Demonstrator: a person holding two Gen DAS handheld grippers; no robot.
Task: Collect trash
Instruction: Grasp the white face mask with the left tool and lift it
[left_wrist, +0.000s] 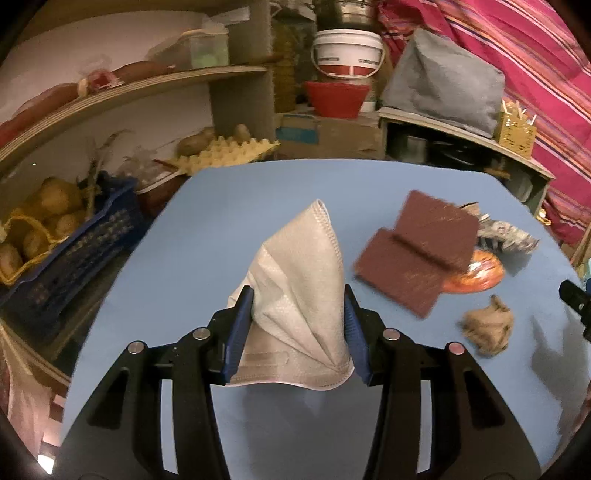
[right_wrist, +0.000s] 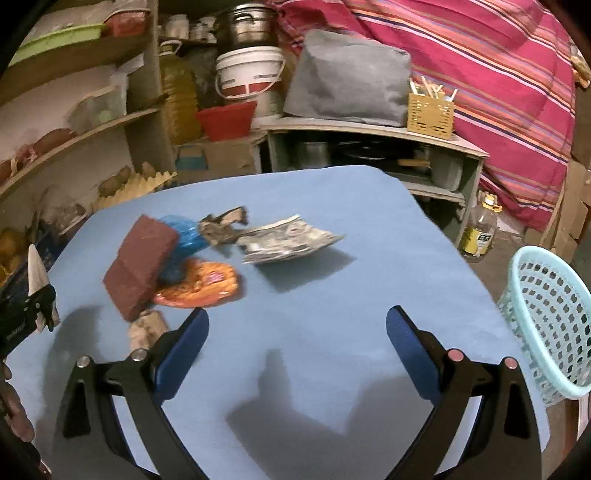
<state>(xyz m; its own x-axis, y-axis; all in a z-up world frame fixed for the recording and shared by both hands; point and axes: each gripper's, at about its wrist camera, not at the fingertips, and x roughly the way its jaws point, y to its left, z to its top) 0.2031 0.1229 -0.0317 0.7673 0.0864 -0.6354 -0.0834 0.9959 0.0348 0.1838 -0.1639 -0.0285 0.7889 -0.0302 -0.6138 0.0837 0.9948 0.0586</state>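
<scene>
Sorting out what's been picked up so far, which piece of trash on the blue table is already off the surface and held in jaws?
The white face mask, pinched between the left gripper's jaws. The brown pad, orange wrapper, and silver wrapper all lie untouched on the table.

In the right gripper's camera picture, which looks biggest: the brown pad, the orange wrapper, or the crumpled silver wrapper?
1. Crumpled silver wrapper and brown pad: alike, too close to rank.
2. Orange wrapper, smallest showing, partly hidden under the pad.

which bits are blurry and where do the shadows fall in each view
Left wrist view: the brown pad is smeared by motion, the white mask between the fingers stays sharp. Right wrist view: the trash pile around the silver wrapper is blurred, and dark gripper shadows fall on the blue table.
</scene>
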